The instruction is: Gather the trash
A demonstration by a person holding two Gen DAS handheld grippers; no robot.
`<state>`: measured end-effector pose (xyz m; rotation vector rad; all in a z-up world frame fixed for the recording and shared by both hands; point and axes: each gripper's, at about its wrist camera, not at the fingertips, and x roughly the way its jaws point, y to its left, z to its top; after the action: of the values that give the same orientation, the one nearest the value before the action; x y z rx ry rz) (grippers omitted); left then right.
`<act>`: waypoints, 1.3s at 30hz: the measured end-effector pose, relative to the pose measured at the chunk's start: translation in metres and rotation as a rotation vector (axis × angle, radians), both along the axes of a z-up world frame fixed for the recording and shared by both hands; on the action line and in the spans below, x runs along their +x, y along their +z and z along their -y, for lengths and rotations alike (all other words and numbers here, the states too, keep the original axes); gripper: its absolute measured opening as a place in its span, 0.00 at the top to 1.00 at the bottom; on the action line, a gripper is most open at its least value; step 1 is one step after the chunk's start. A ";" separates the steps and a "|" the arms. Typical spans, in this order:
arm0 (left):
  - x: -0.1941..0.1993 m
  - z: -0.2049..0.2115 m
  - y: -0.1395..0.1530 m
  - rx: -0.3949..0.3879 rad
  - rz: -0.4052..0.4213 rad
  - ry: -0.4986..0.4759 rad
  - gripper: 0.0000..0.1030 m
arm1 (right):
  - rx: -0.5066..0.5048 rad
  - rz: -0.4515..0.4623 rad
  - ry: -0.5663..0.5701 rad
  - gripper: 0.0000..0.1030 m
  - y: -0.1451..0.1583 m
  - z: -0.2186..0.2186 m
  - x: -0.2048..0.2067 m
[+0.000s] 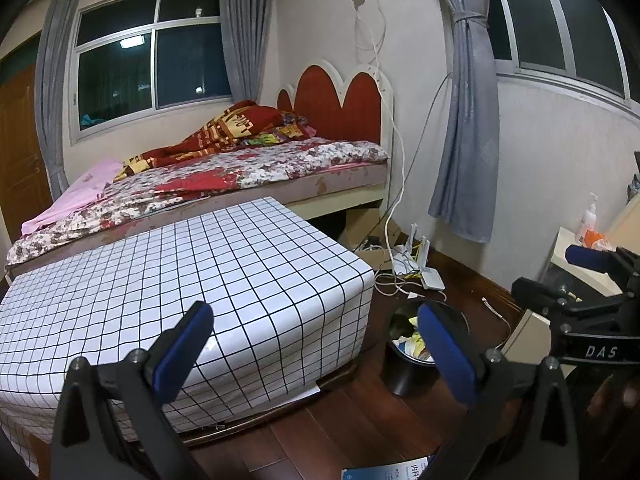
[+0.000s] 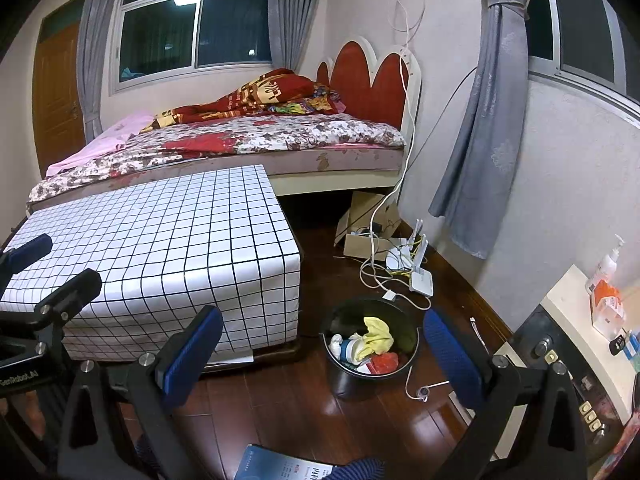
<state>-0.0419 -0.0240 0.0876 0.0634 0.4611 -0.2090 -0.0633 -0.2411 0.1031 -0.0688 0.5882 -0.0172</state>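
A black trash bin (image 2: 370, 372) stands on the dark wood floor beside the checked table. It holds several pieces of trash: a yellow crumpled piece (image 2: 378, 334), a red piece (image 2: 384, 361) and white-blue wrappers. In the left wrist view the bin (image 1: 408, 372) is partly hidden by my right finger pad. My left gripper (image 1: 316, 344) is open and empty, above the table's corner. My right gripper (image 2: 324, 344) is open and empty, above the floor in front of the bin. Each gripper shows at the edge of the other's view.
A low table with a white checked cloth (image 2: 168, 240) stands in front of a bed (image 2: 248, 140). Cables, a cardboard box and a white router (image 2: 420, 278) lie on the floor by the wall. A cabinet (image 2: 568, 340) with bottles stands at the right. A blue-white booklet (image 2: 288, 466) lies below.
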 end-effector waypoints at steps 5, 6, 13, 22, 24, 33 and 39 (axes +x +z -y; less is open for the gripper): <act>-0.001 0.001 0.001 0.001 0.004 -0.005 0.01 | -0.001 0.001 -0.001 0.01 0.001 0.001 0.000; -0.001 0.001 0.001 0.001 0.005 -0.007 0.01 | -0.001 0.002 -0.002 0.01 0.001 0.002 0.000; -0.001 0.003 0.002 0.001 0.007 -0.010 0.01 | -0.001 0.000 -0.004 0.01 0.002 0.005 0.001; 0.000 0.004 0.004 0.001 0.009 -0.011 0.01 | 0.000 0.001 -0.004 0.01 0.002 0.004 0.001; 0.000 0.005 0.004 0.001 0.009 -0.014 0.01 | -0.001 0.001 -0.003 0.01 0.002 0.004 0.001; -0.001 0.005 0.004 0.001 0.010 -0.016 0.01 | 0.000 0.000 -0.004 0.01 0.001 0.005 0.001; -0.003 0.005 0.005 0.015 0.034 -0.007 0.01 | -0.001 -0.002 -0.003 0.01 -0.001 0.006 0.002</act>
<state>-0.0445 -0.0288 0.0925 0.0830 0.4289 -0.2109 -0.0613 -0.2470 0.1025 -0.0688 0.5899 -0.0207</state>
